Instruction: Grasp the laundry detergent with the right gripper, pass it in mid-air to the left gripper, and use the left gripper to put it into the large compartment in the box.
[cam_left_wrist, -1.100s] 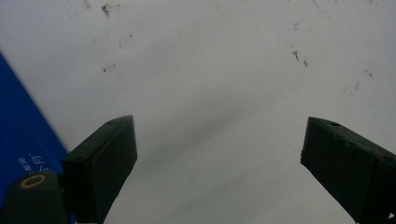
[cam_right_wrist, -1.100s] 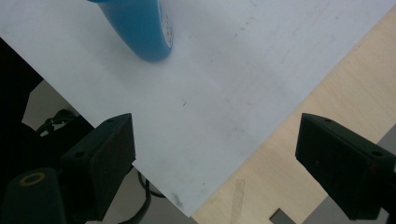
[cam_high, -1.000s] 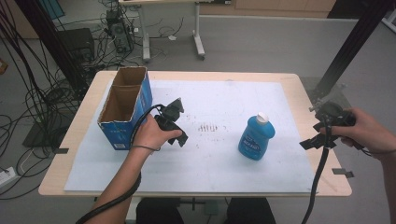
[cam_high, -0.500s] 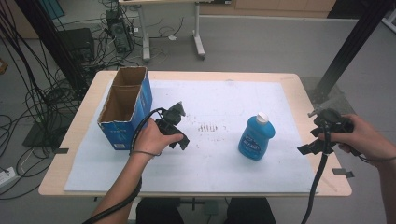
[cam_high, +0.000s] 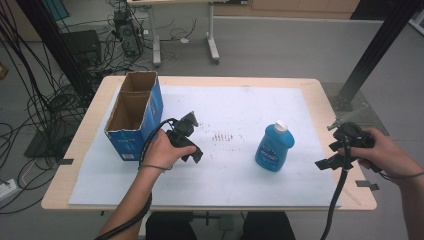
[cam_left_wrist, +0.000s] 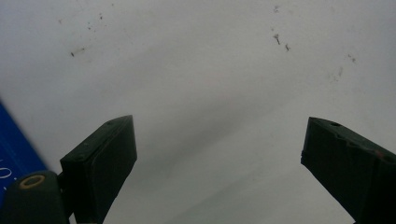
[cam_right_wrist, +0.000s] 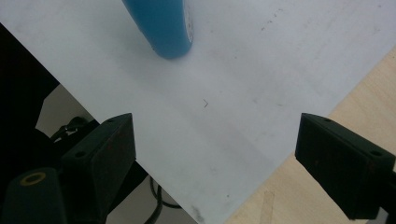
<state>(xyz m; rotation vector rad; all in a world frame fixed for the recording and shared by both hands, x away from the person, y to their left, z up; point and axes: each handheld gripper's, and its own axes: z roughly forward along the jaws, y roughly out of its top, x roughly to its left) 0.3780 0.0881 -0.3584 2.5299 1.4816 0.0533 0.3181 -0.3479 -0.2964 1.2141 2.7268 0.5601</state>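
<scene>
One blue plastic bottle (cam_high: 274, 148) with a white cap stands upright on the white sheet (cam_high: 240, 107) covering a wooden desk (cam_high: 330, 107), right of centre. Two hand-held grippers flank it, each well apart from it. The right hand-held gripper (cam_high: 334, 161) hovers at the sheet's right edge, its black jaws spread wide around nothing. The left hand-held gripper (cam_high: 192, 152), just beside one open-topped blue cardboard box (cam_high: 135, 115), also stands wide and empty above the smudged sheet. The bottle's rounded base (cam_right_wrist: 163, 28) appears in the right gripper view.
</scene>
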